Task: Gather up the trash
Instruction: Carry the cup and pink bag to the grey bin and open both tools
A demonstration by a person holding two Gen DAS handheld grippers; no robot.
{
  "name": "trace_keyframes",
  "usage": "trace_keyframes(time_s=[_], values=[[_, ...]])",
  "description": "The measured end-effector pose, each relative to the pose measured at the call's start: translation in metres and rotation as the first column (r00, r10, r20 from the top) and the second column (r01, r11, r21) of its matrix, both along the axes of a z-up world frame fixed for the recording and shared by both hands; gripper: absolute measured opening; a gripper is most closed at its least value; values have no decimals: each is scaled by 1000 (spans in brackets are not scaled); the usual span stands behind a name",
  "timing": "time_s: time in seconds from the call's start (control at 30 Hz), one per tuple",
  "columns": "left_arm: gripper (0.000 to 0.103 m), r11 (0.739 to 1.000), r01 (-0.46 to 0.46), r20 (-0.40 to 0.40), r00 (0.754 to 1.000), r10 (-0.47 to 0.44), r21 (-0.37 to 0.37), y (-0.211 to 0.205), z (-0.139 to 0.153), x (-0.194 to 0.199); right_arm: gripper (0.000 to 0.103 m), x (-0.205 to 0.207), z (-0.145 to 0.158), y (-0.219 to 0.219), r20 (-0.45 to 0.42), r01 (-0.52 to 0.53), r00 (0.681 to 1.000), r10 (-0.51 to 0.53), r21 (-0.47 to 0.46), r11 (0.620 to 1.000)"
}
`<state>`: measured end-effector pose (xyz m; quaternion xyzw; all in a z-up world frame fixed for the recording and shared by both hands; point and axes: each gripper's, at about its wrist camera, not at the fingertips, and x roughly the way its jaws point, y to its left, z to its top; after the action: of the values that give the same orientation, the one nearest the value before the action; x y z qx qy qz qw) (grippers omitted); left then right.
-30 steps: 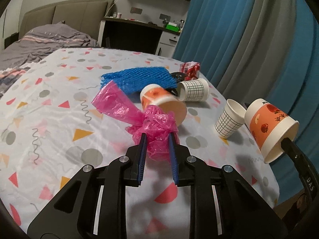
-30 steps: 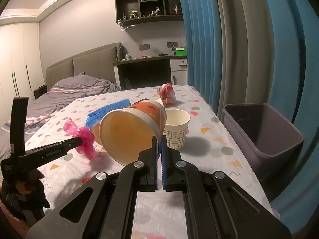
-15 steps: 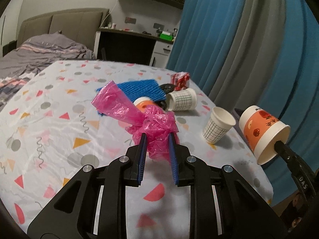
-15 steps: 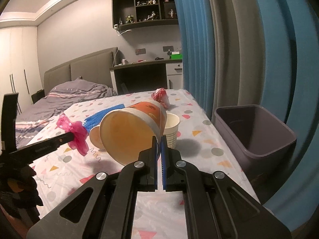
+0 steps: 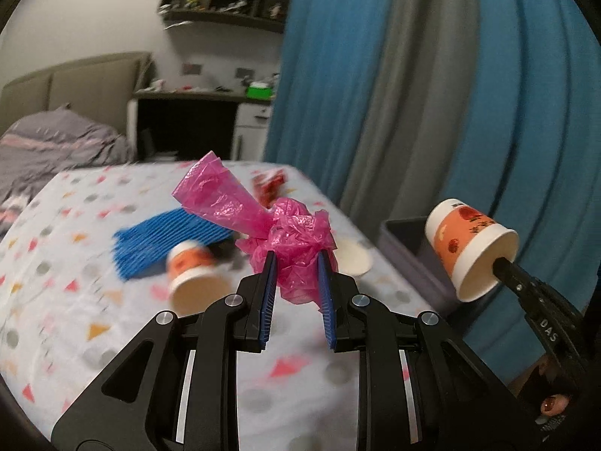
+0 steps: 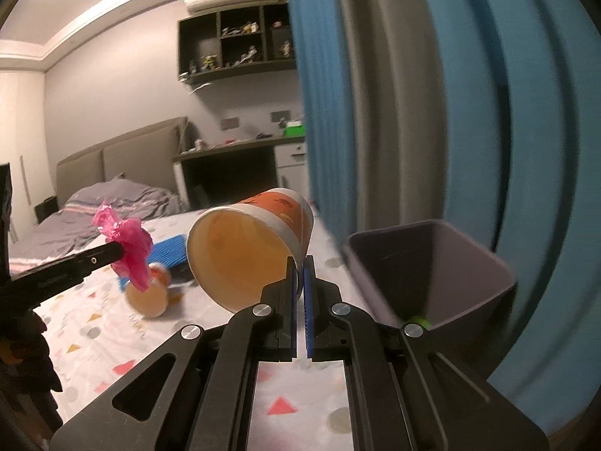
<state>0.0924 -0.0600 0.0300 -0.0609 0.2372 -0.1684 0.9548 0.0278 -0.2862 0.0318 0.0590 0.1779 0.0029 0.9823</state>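
Over the polka-dot table [image 5: 75,300], both grippers are carrying trash at once, so this looks like the haul-to-the-bin step. The left gripper [image 5: 296,263] is clamping a crumpled pink plastic bag [image 5: 289,236], with the bag's loose tail sticking up and back over the table. The right gripper [image 6: 299,267] is pinching the rim of an orange paper cup [image 6: 255,240], jaws nearly closed on the thin wall, and the cup is hanging sideways with its mouth facing the camera. The grey bin [image 6: 432,274] is sitting just off the table's right edge, right beside the cup, and it looks pretty much empty apart from something small and green at the bottom.

My take on doing this well: get each piece fully over the bin mouth before letting go, because the bag is light and floppy and could drift or snag on a pad. The cup is the closer one, so dropping it first makes sense.

Another orange cup [image 5: 191,278], a white cup [image 5: 353,259], a blue mesh sheet [image 5: 157,240] and a red wrapper [image 5: 268,186] are waiting on the table.
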Motion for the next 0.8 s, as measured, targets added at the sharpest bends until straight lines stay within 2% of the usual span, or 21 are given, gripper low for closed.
trace_keyframes(time_s=[0.2,0.43,0.8], values=[[21,994,107,31,994,-108,28,-60,13,23,4,8,3,-41,9,99,995,-99,-1,995],[21,975,217,41,975,-219,36,-132,21,45,4,21,0,-87,1,200,980,-200,5,980],[21,936,344,15,938,-346,71,-215,5,72,4,30,-11,-133,-23,307,952,-306,29,951]])
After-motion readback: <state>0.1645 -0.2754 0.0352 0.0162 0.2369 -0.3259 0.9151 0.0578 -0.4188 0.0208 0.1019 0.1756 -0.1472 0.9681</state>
